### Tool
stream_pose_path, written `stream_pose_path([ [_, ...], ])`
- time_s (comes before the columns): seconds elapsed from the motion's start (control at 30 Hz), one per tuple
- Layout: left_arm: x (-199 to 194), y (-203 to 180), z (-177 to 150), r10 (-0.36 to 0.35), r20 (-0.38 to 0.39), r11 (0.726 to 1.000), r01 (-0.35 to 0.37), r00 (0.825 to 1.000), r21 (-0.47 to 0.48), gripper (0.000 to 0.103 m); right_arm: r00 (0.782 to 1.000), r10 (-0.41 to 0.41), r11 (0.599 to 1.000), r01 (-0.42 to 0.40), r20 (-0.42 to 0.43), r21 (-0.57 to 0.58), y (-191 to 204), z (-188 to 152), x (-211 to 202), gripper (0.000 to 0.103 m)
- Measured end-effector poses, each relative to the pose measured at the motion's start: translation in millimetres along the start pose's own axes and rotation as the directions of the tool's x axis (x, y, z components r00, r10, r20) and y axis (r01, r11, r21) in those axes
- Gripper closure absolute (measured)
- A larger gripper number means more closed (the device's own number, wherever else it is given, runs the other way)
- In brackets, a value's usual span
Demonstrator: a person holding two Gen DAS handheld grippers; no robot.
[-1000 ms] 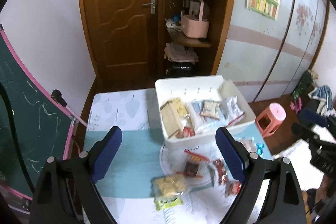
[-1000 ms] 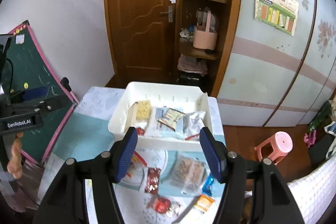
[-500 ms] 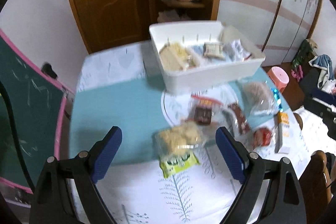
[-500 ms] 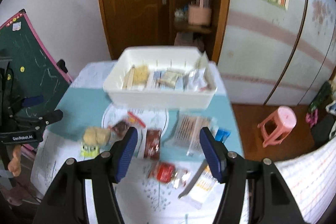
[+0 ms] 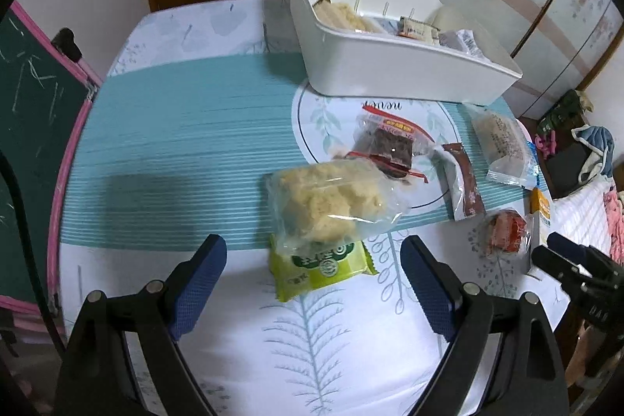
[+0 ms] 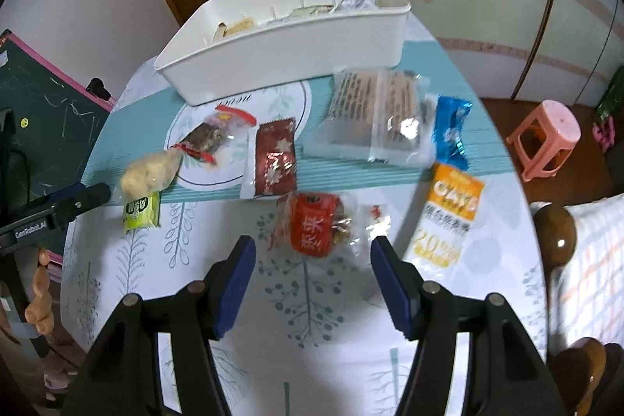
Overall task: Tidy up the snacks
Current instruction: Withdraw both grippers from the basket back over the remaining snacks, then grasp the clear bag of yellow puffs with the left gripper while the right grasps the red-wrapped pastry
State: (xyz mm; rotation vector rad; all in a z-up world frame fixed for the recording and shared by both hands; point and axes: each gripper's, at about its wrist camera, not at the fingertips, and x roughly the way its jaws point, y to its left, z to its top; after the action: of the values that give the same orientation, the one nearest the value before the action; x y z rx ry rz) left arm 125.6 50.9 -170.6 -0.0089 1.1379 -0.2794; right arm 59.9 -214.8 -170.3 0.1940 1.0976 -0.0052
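A white bin [image 5: 390,61] [image 6: 288,45] holding several snack packets stands at the far side of the round table. Loose snacks lie in front of it. My left gripper [image 5: 314,275] is open just above a green packet [image 5: 323,269] topped by a clear bag of yellow crumbly cake [image 5: 327,199]. My right gripper [image 6: 312,268] is open above a red-wrapped snack in clear film [image 6: 316,229], nothing between its pads. An orange-and-white sachet [image 6: 448,217], a blue packet [image 6: 450,131], a large clear cracker bag [image 6: 374,112] and a dark red packet [image 6: 273,158] lie around it.
The table [image 5: 175,143] wears a teal-and-white leaf-print cloth. A green chalkboard [image 5: 27,112] leans at its left. A pink stool [image 6: 546,139] stands on the floor to the right, near a wooden chair knob [image 6: 553,232]. A wooden door and shelf stand behind.
Both grippers have come down toward the table and tilted downward. The snacks now fill the views, and the bin has shifted to the top. Neither gripper's opening has changed.
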Motion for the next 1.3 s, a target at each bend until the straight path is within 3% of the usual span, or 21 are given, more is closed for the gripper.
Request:
stream_pose_path([
  [0.47,41.2,-17.8,26.9,-0.024,-0.072,0.988,0.012,0.997,-0.152,0.013,0.998,-0.065,0.997,0.065,-0.012,-0.043,9.2,17.2,39.8,0.041],
  [0.73,62.2,-32.0,33.9,0.107,-0.083,0.987,-0.116,0.991,-0.108,0.013,0.991,-0.129,0.981,0.131,0.025,-0.141,20.6,13.9,47.2,0.041],
  [1.03,77.8,-30.6,32.5,0.168,-0.107,0.982,-0.176,0.980,-0.064,0.012,0.980,-0.186,0.953,0.198,0.072,-0.231,33.1,6.4,51.7,0.039],
  [1.2,78.9,-29.7,30.0,0.177,-0.099,0.983,-0.181,0.979,-0.036,0.034,0.977,-0.191,0.945,0.208,0.091,-0.251,34.4,4.4,51.3,0.044],
  [1.3,77.2,-26.9,28.8,0.172,-0.090,0.984,-0.176,0.981,-0.030,0.038,0.981,-0.173,0.952,0.188,0.083,-0.243,31.3,5.7,49.6,0.046],
])
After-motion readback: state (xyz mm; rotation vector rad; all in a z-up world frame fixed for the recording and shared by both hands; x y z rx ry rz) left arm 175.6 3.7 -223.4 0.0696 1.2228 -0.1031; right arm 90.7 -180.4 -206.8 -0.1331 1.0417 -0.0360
